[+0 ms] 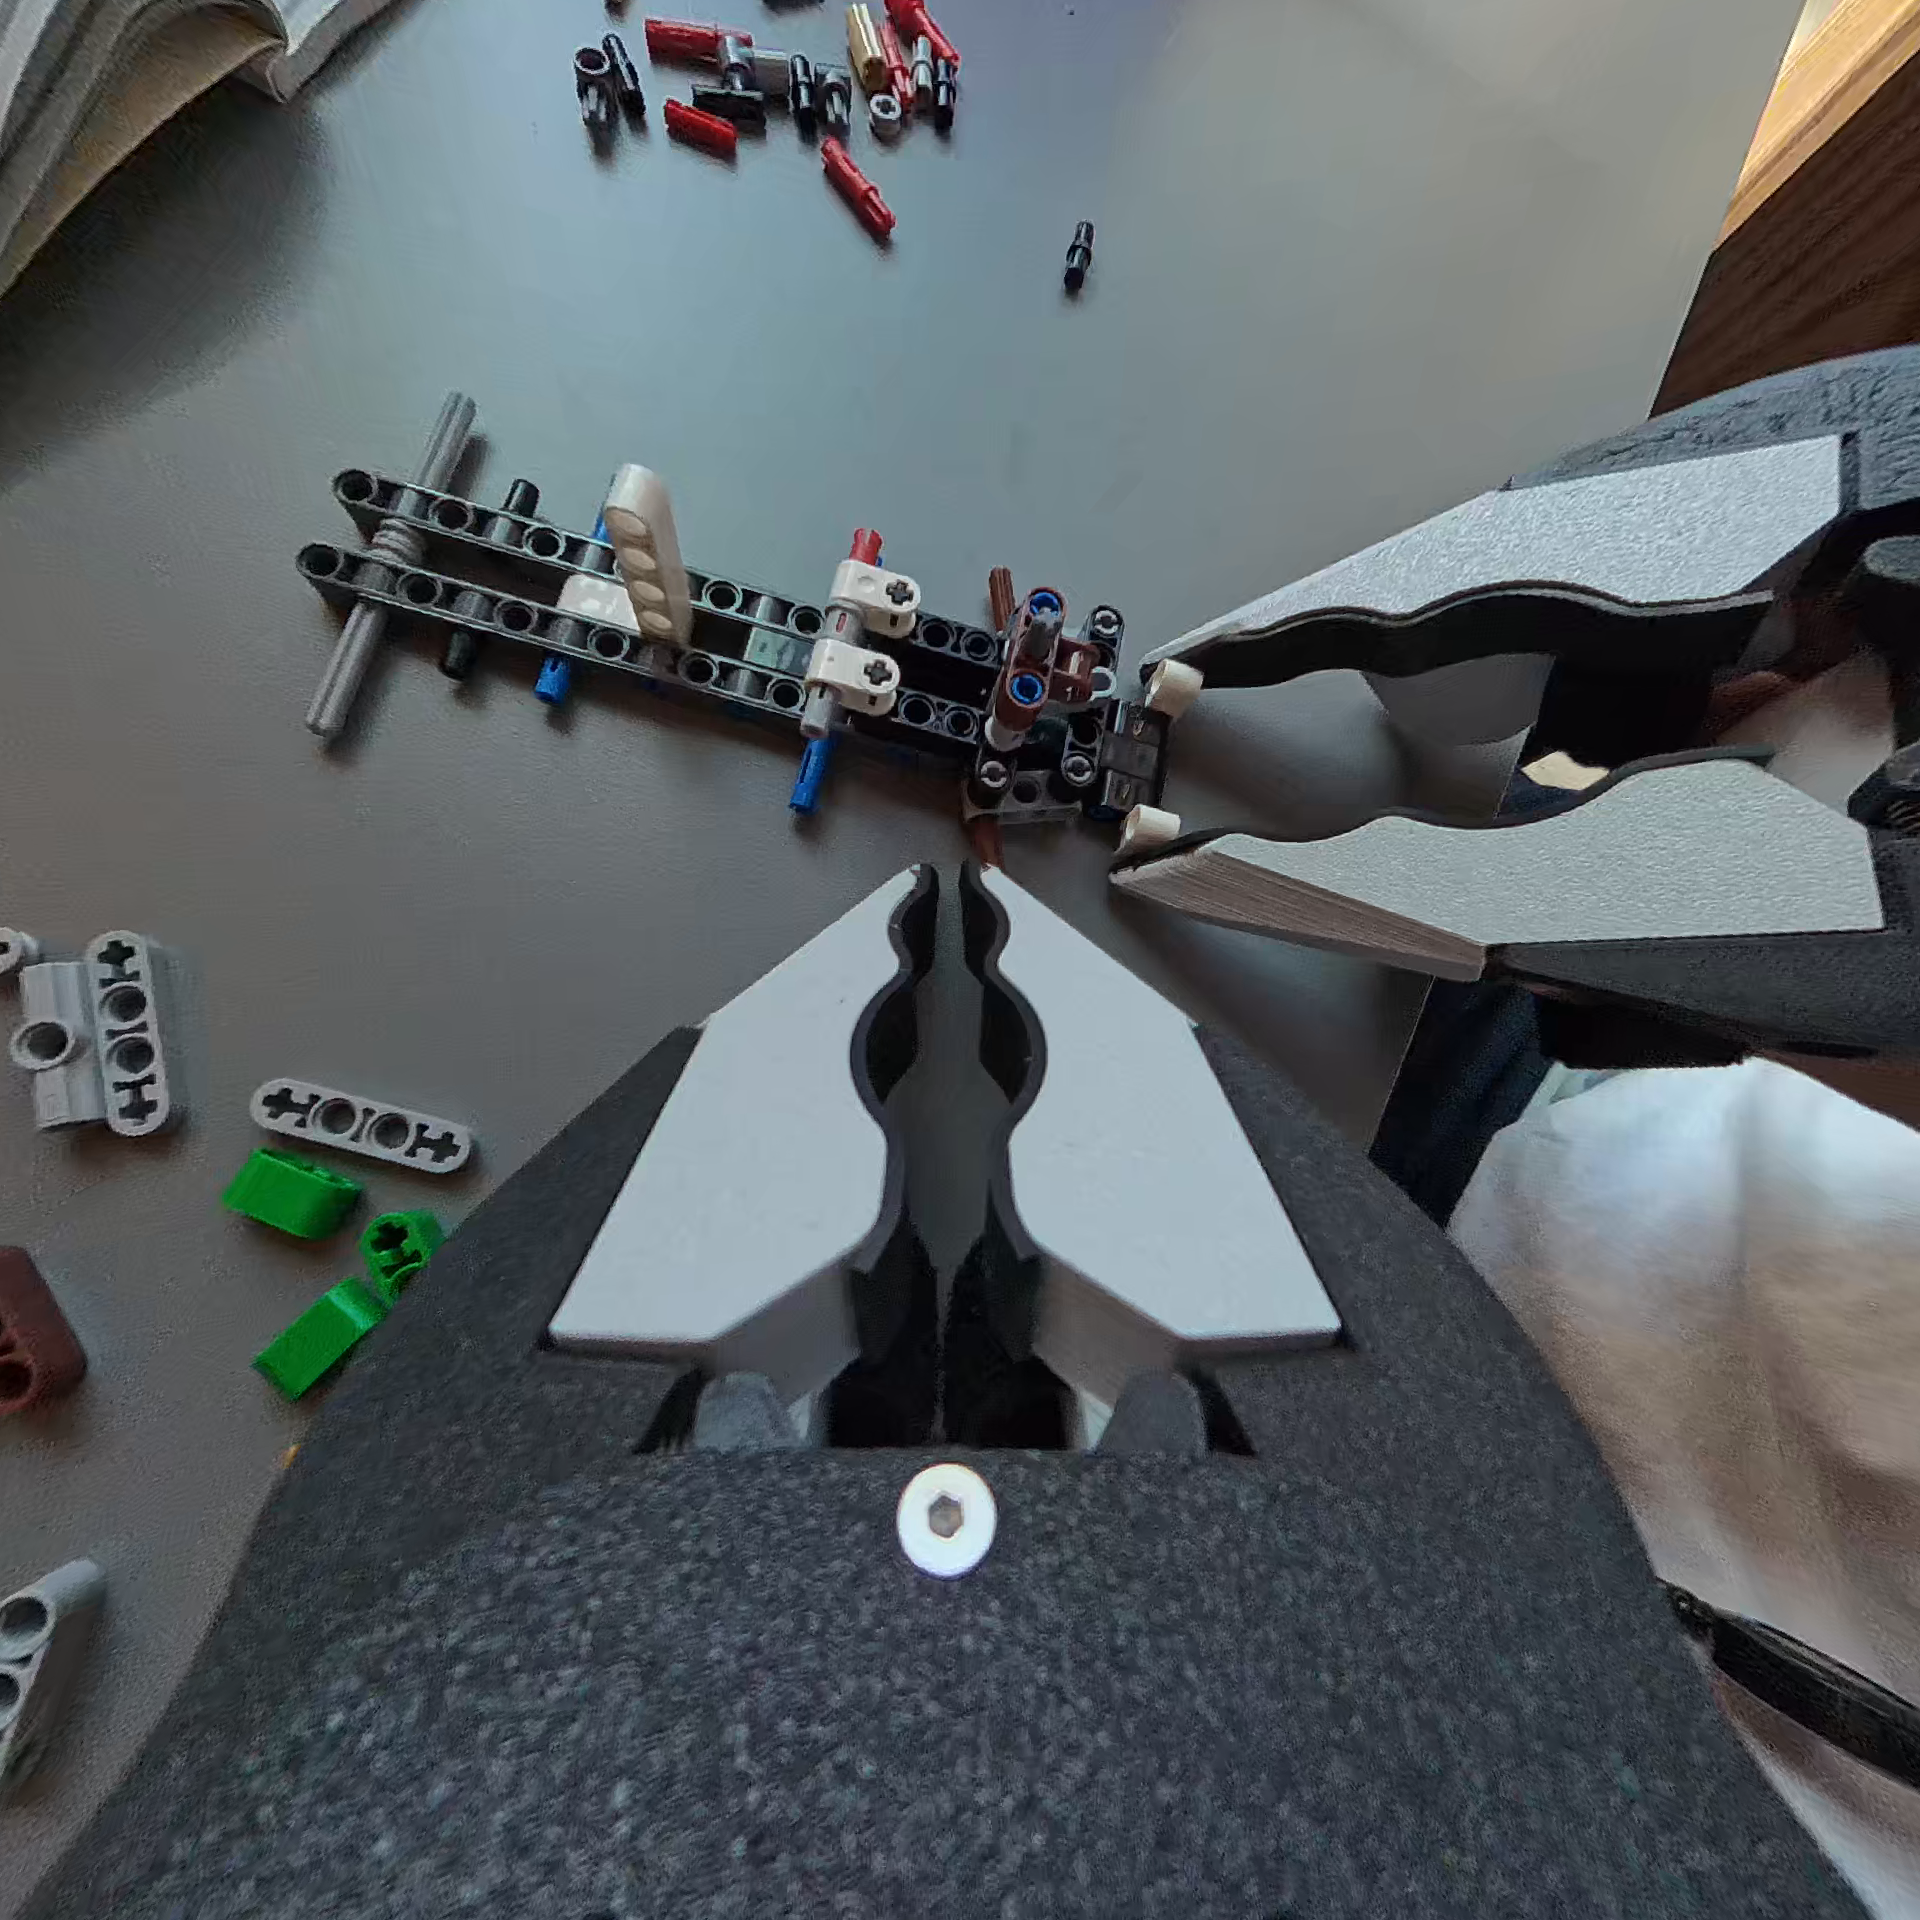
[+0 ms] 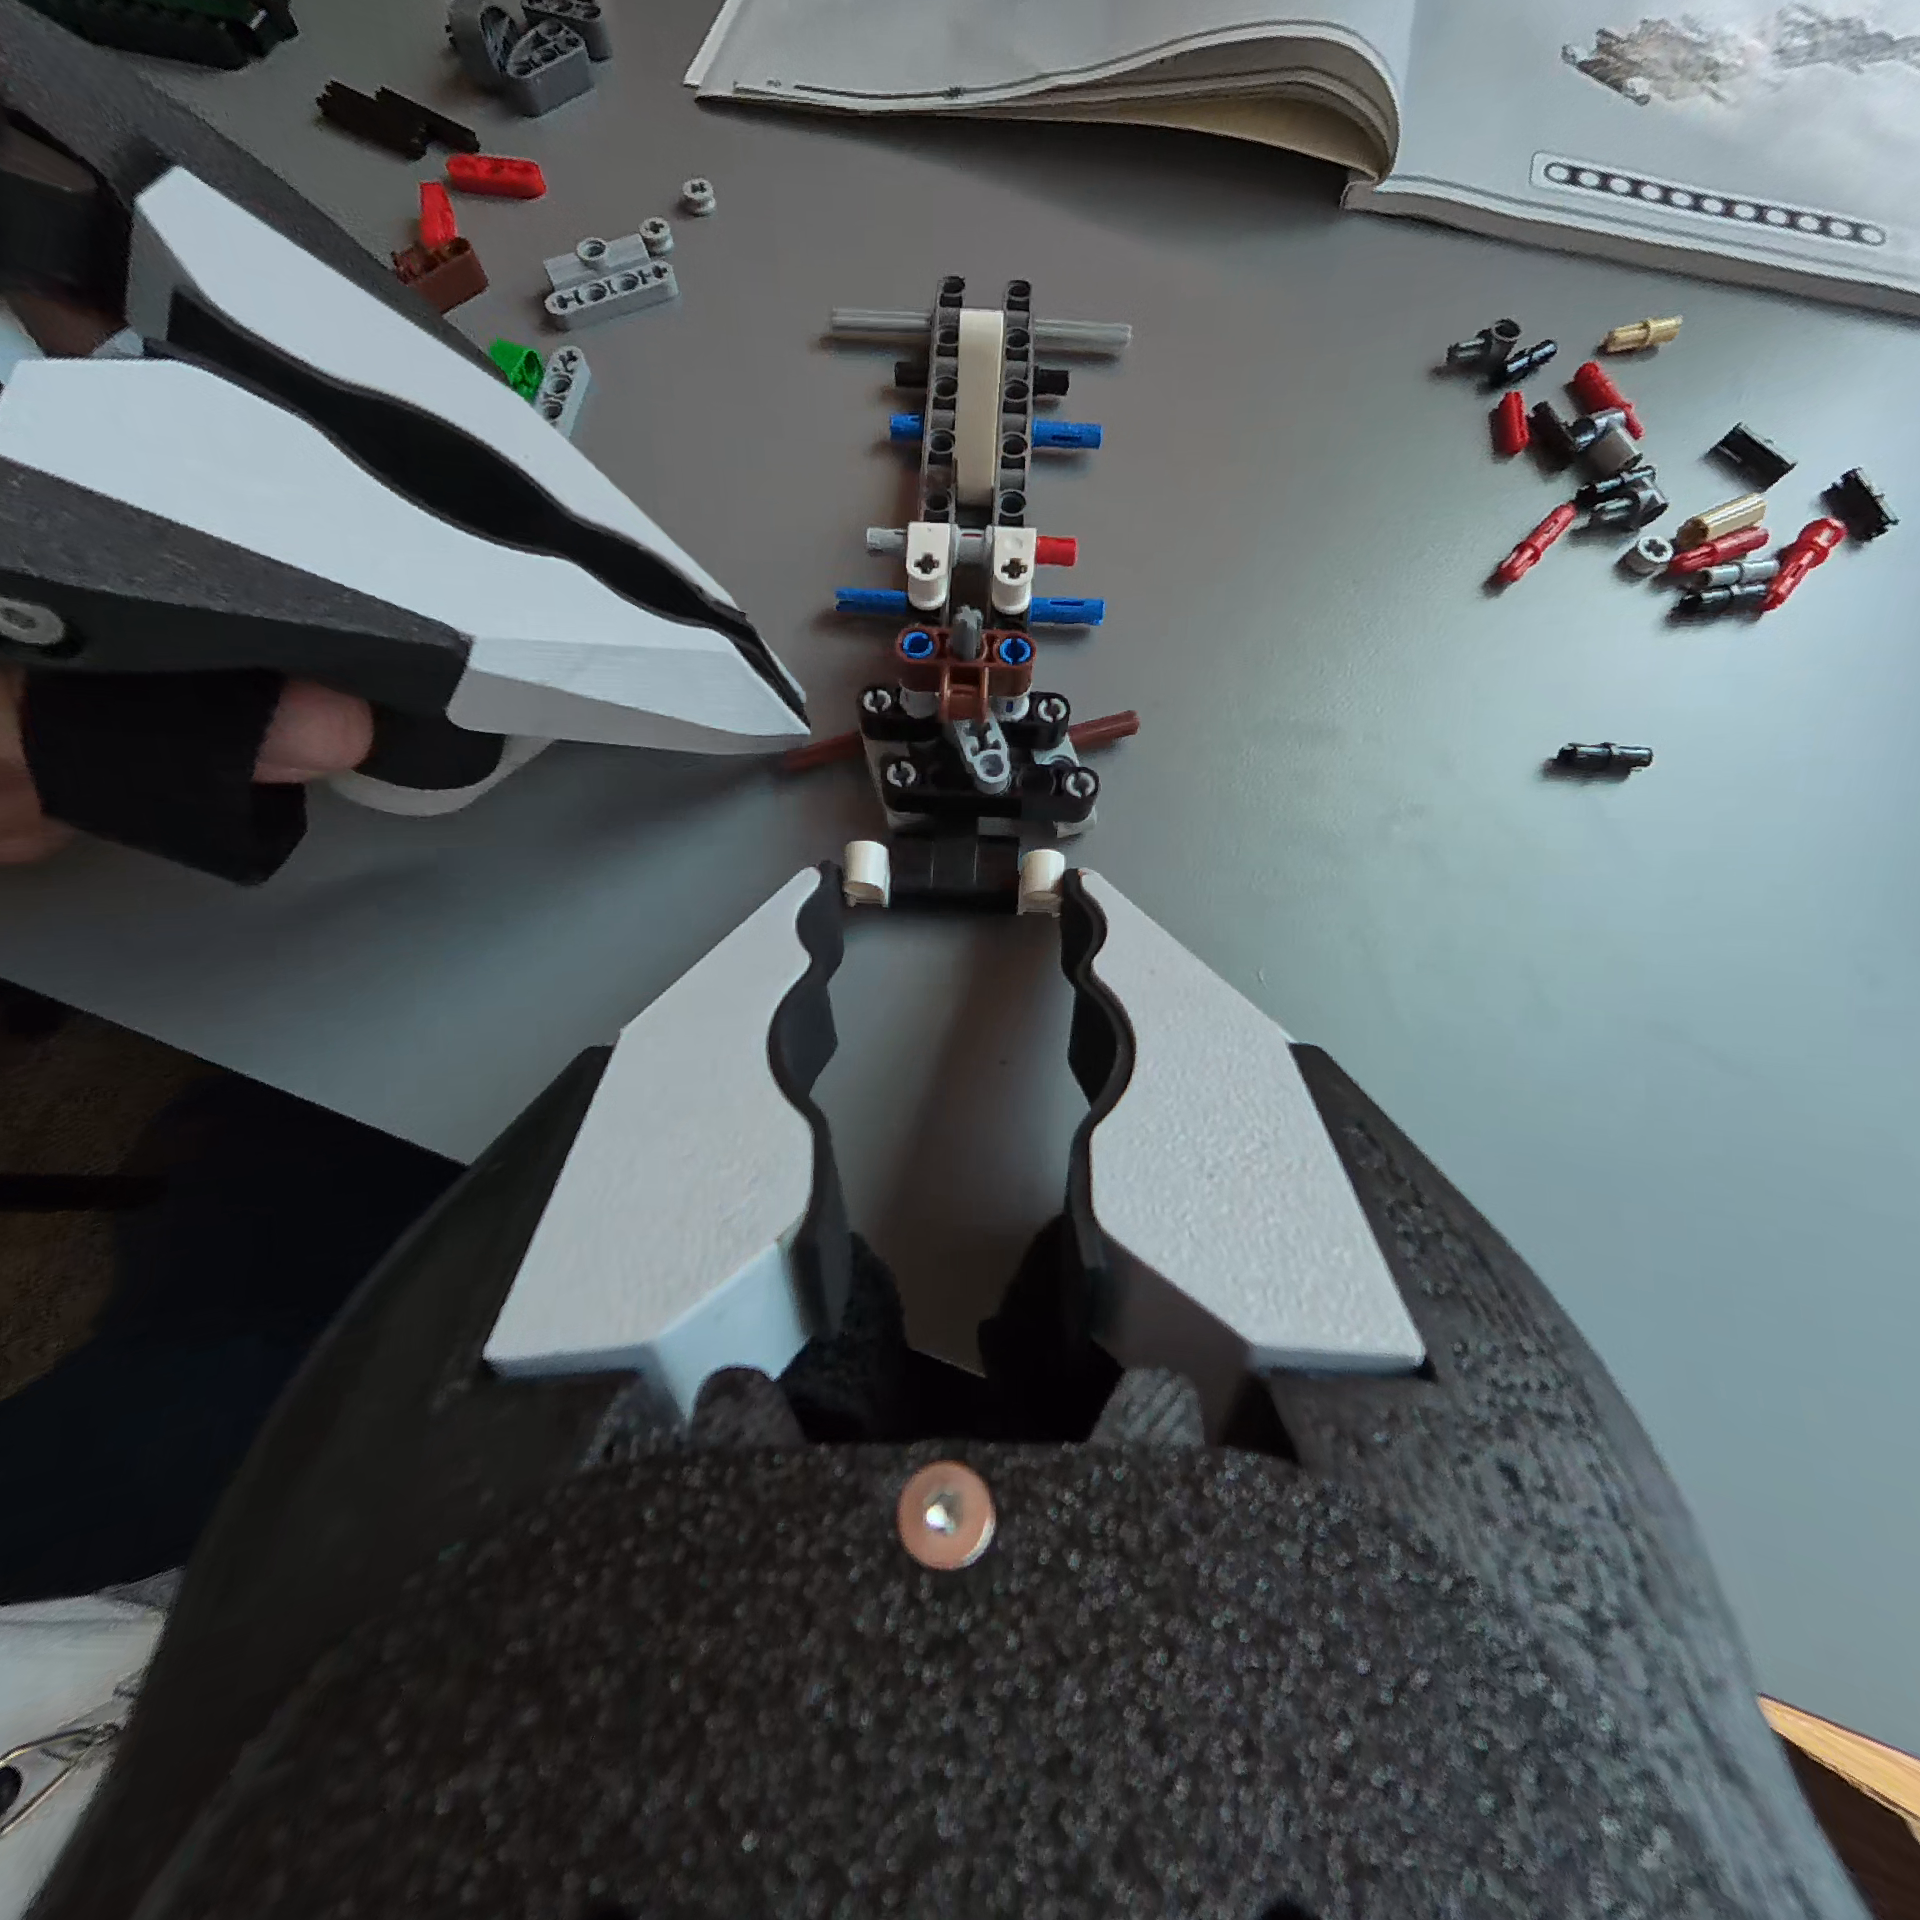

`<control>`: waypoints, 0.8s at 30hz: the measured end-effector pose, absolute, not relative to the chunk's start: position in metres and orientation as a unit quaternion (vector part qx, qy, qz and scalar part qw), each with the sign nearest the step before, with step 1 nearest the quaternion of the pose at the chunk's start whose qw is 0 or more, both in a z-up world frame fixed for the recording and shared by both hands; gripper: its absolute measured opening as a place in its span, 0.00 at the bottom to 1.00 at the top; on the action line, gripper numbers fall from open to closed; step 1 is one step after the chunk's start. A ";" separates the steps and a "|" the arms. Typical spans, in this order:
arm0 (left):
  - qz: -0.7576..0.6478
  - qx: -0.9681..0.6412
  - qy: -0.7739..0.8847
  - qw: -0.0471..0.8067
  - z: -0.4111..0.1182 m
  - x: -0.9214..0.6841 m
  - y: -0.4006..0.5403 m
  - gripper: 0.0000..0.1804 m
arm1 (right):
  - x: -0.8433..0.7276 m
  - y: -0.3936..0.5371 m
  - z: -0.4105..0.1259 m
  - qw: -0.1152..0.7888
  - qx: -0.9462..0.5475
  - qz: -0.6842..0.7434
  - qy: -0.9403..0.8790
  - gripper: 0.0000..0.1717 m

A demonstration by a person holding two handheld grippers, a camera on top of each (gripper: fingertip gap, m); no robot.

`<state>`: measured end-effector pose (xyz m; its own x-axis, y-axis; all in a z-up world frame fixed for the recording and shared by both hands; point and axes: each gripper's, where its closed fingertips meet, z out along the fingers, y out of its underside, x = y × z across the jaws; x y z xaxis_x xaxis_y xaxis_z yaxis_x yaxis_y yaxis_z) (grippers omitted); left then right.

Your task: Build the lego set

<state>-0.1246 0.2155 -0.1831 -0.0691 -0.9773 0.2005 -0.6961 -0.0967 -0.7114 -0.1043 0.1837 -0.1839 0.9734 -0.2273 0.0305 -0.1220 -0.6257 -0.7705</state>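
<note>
A long brick model of black holed beams with white, blue, red and brown parts (image 1: 727, 623) lies flat on the grey table (image 1: 1299, 312). It also shows in the right wrist view (image 2: 977, 582). My right gripper (image 2: 951, 888) closes on the model's near end, with each pad against one of the two white bushes (image 2: 864, 873). It shows from the side in the left wrist view (image 1: 1132, 764). My left gripper (image 1: 945, 878) is shut and holds nothing. Its tip (image 2: 802, 727) lies beside the end of the brown axle (image 2: 821, 748) that sticks out of the model's side.
Loose red and black pins (image 1: 790, 83) lie at the far side, with a single black pin (image 1: 1078, 255) nearer. Grey and green parts (image 1: 301, 1195) lie to the left. An open booklet (image 2: 1143, 83) lies beyond the model. The table's edge (image 2: 208, 1049) is close, and a hand (image 2: 312, 727) holds the left gripper.
</note>
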 end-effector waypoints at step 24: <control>-0.590 -0.618 0.505 0.123 -0.119 -0.122 0.201 0.23 | -0.092 0.168 -0.121 0.503 -0.763 0.351 0.207 0.23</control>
